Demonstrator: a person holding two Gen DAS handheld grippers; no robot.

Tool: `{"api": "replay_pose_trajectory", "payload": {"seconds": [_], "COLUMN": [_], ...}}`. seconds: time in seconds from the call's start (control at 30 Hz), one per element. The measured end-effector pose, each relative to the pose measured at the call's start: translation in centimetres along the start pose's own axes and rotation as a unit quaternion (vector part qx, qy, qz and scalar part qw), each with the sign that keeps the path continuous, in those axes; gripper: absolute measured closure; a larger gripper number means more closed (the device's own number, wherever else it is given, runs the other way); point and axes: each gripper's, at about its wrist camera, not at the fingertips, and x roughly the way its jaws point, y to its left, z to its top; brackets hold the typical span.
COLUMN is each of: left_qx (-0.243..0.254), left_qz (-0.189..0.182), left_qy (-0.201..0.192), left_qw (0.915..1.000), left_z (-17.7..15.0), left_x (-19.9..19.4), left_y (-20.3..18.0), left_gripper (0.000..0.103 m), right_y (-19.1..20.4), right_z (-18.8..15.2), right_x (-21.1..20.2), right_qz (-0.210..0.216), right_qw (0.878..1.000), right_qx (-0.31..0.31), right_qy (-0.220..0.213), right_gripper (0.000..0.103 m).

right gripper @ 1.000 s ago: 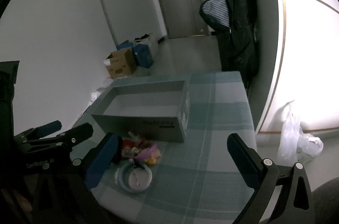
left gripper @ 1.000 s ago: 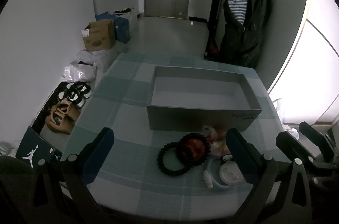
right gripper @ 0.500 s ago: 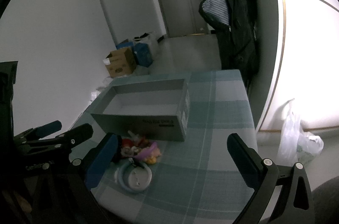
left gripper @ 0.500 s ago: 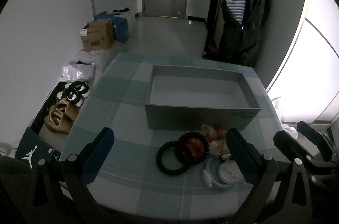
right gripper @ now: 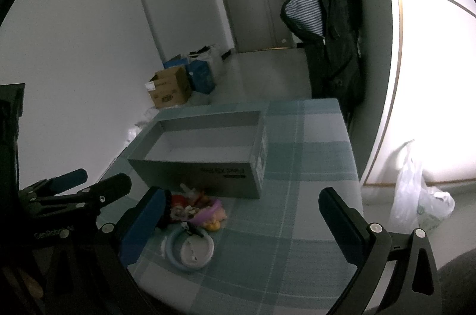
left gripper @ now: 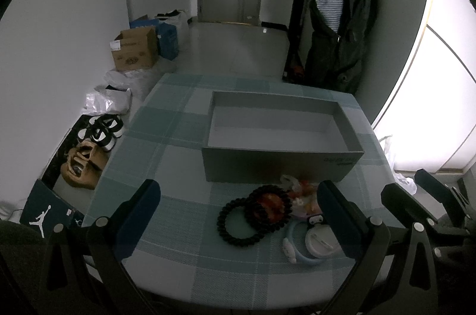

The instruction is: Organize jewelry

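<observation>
- The grey box (left gripper: 281, 163) is open on top and has nothing inside; its long side runs left to right on the checked tablecloth (left gripper: 166, 231).
- Two black bead bracelets (left gripper: 253, 215) lie flat and overlapping, just before the box.
- The left gripper (left gripper: 238, 207) and right gripper (right gripper: 241, 213) are both spread wide, holding nothing.

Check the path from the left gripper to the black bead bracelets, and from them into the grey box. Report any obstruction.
Nothing visible blocks the left gripper: its jaws are open above the black bead bracelets on the checked tablecloth. Between the bracelets and the grey box only its near wall stands, so they must be lifted over it.
</observation>
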Motion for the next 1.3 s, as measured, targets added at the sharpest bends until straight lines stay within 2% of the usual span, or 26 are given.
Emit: {"api": "replay_pose_trajectory", "payload": {"seconds": [1.13, 1.3], "left_qx": [-0.013, -0.015], "left_qz": [-0.011, -0.026], "left_qy": [0.002, 0.01], "left_qw": [0.9998, 0.9995], "left_z": [-0.1, -0.2], "left_x": [0.2, 0.3], "left_y": [0.7, 0.8], "left_gripper": [0.001, 0.001], "right_y": [0.3, 0.4], "right_z": [0.2, 0.2], "right_x": [-0.1, -0.2], "right_qz": [0.007, 0.011], "right_qw": [1.0, 1.0], "right_qx": [-0.004, -0.004], "right_qy": [0.0, 0.0], "right_gripper": [0.0, 0.0]}}
